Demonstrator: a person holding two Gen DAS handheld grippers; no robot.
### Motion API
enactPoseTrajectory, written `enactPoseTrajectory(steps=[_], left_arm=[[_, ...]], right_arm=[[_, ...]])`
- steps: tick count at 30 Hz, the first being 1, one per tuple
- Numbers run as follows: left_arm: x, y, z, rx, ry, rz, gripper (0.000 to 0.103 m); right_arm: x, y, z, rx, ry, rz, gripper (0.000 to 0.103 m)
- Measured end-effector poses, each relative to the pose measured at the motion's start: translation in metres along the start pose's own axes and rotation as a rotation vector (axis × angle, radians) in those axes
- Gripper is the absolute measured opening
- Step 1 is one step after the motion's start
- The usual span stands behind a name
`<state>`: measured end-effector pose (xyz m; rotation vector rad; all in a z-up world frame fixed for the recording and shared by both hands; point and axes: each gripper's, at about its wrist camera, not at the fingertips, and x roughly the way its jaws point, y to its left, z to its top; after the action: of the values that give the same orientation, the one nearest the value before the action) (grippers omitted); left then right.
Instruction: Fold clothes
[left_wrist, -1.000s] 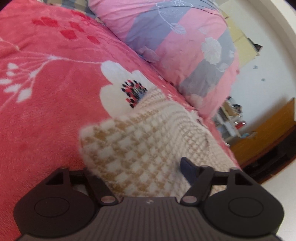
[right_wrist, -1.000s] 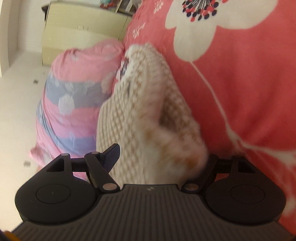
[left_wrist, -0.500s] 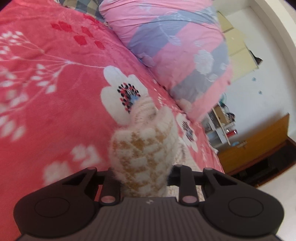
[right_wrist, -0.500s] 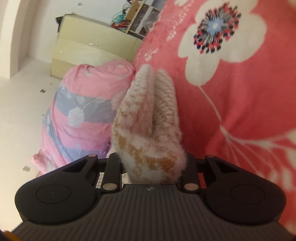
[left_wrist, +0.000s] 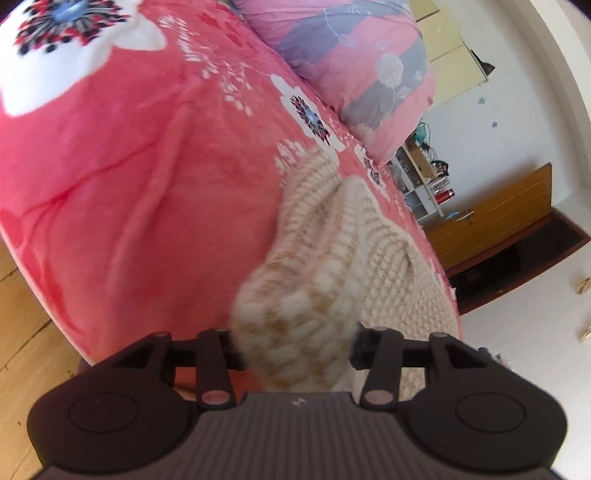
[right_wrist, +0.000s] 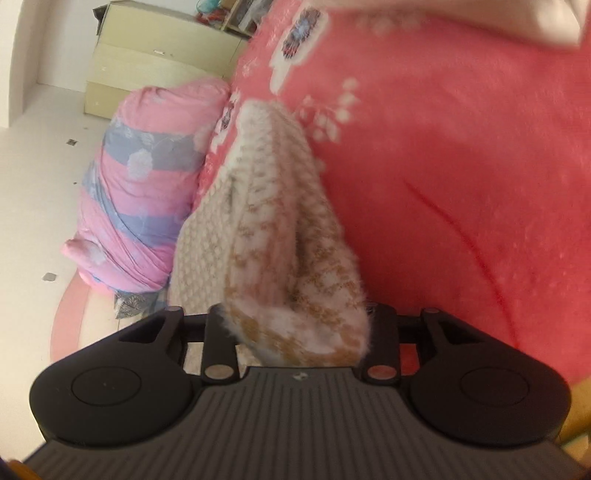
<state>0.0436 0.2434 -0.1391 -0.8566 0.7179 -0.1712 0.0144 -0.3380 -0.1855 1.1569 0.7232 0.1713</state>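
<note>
Fuzzy cream-and-tan checked knit fills the gap of my left gripper (left_wrist: 295, 358): the bunched edge of the knitted garment (left_wrist: 332, 258) sits between its black fingers, and the jaws are opening, though the pads seem to be touching the wool on both sides. My right gripper (right_wrist: 295, 332) has another bunch of that same garment (right_wrist: 280, 229) between its fingers; its jaws are opening too, with the knit pressed against both.

From each gripper the garment trails away across the coral-pink fleece blanket with white flowers (left_wrist: 129, 184), its far end lying near the pink-and-grey striped quilt bundle (left_wrist: 351, 62). I judge the fold is mid-way at best: an edge is lifted and gathered at both grippers, nothing lies flat or squared yet, and laying it down and smoothing remain.

Much is unclear to me. Both views are motion-blurred, the fingertips are buried in wool, and I cannot tell which part of the garment each gripper holds, or how many layers there are.
</note>
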Motion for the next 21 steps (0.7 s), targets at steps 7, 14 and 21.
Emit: enactPoseTrajectory(steps=[7, 14, 21], left_arm=[[-0.084, -0.019, 0.008, 0.235, -0.149, 0.166, 0.064], [0.017, -0.105, 0.038, 0.554, -0.083, 0.286, 0.064], [0.103, -0.130, 0.067, 0.592, 0.039, 0.256, 0.063]], right_arm=[[-0.069, 0.050, -0.011, -0.419, -0.036, -0.274, 0.065], [-0.013, 0.111, 0.015, -0.670, -0.156, -0.203, 0.066], [0.066, 0.134, 0.076, -0.737, -0.179, -0.252, 0.066]])
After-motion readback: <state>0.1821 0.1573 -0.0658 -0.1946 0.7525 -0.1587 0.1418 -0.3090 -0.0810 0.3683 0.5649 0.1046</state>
